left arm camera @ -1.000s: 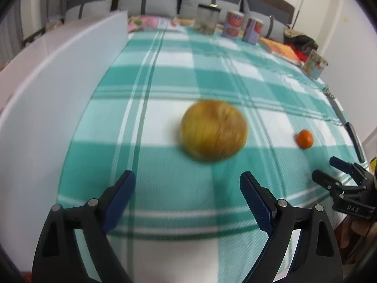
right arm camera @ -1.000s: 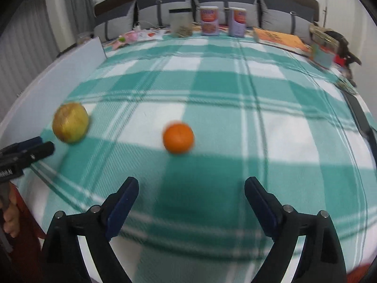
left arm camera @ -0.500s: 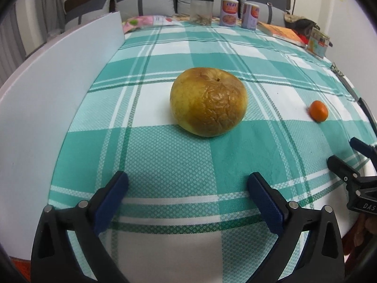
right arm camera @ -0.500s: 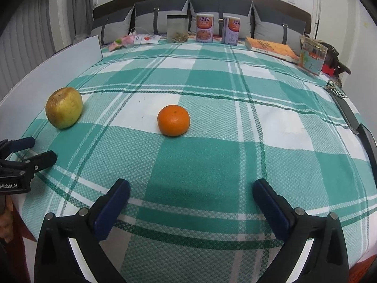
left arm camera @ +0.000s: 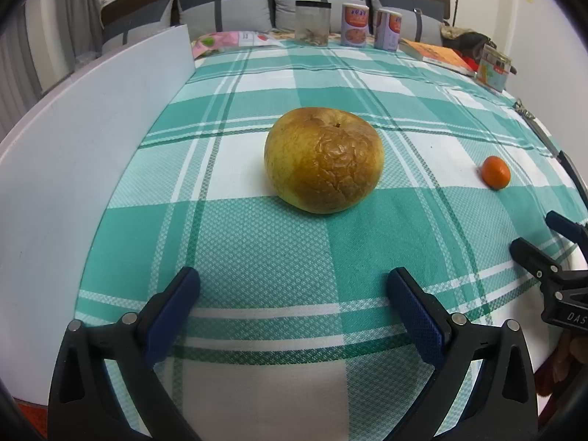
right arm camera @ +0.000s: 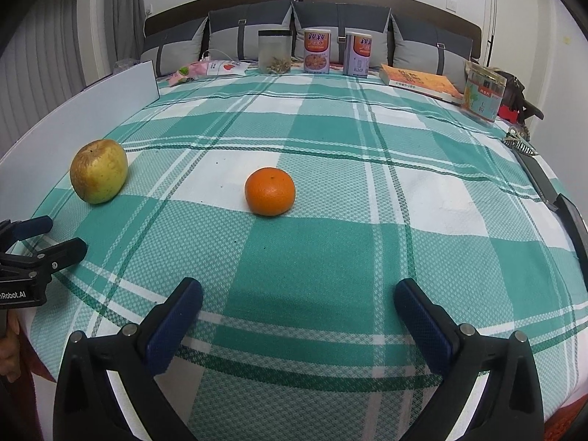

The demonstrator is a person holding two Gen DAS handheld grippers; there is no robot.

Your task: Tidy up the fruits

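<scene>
My left gripper (left arm camera: 292,294) stands released at lower centre of its view, the wrinkled yellow apple (left arm camera: 323,160) at frame centre, apart from its pads. My right gripper (right arm camera: 297,307) is likewise spread and empty, the orange (right arm camera: 270,191) on the checked cloth (right arm camera: 367,250) centre frame, the apple far left.

Both cameras sit at the near edge of the bed (right arm camera: 367,257), tilted down and facing its far edge and the headboard (right arm camera: 386,3). The left wrist view rides behind the left gripper (left arm camera: 292,290) near the bed's left edge, close to the yellow apple (left arm camera: 323,160). The right wrist view rides behind the right gripper (right arm camera: 297,301), further right, with the orange (right arm camera: 270,191) straight ahead. Each view catches the other gripper at its side, and both share the checked cloth, both fruits and the cans (right arm camera: 318,51) along the far edge.
</scene>
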